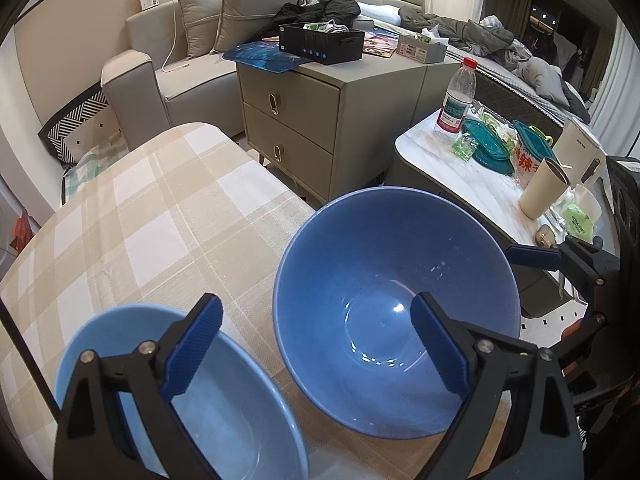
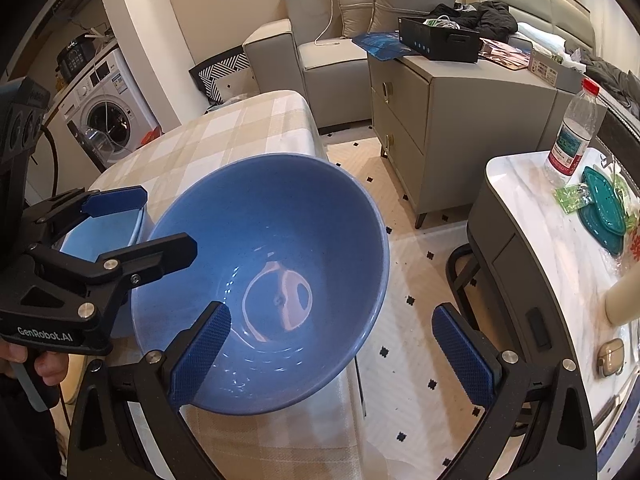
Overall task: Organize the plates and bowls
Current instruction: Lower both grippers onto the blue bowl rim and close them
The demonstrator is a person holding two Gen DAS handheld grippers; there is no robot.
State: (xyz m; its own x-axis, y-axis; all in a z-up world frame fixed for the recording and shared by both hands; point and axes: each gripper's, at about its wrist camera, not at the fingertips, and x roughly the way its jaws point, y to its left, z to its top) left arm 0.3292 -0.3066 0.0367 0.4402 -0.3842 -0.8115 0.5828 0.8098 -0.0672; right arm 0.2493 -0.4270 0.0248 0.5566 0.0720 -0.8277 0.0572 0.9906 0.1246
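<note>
A deep blue bowl (image 1: 396, 304) (image 2: 264, 280) stands on the checked tablecloth (image 1: 160, 216) near its right edge. A light blue bowl (image 1: 224, 408) (image 2: 100, 236) stands to its left. My left gripper (image 1: 320, 344) is open above the gap between the two bowls, one finger over each bowl. My right gripper (image 2: 332, 356) is open, its left finger over the deep blue bowl's near rim and its right finger over the floor. The right gripper also shows at the right edge of the left wrist view (image 1: 560, 260). Neither gripper holds anything.
A grey drawer cabinet (image 1: 304, 120) (image 2: 440, 120) stands beyond the table. A marble side table (image 1: 480, 184) (image 2: 560, 240) on the right carries a water bottle (image 1: 456, 100), teal lids and a cup. A sofa is behind, a washing machine (image 2: 104, 120) at left.
</note>
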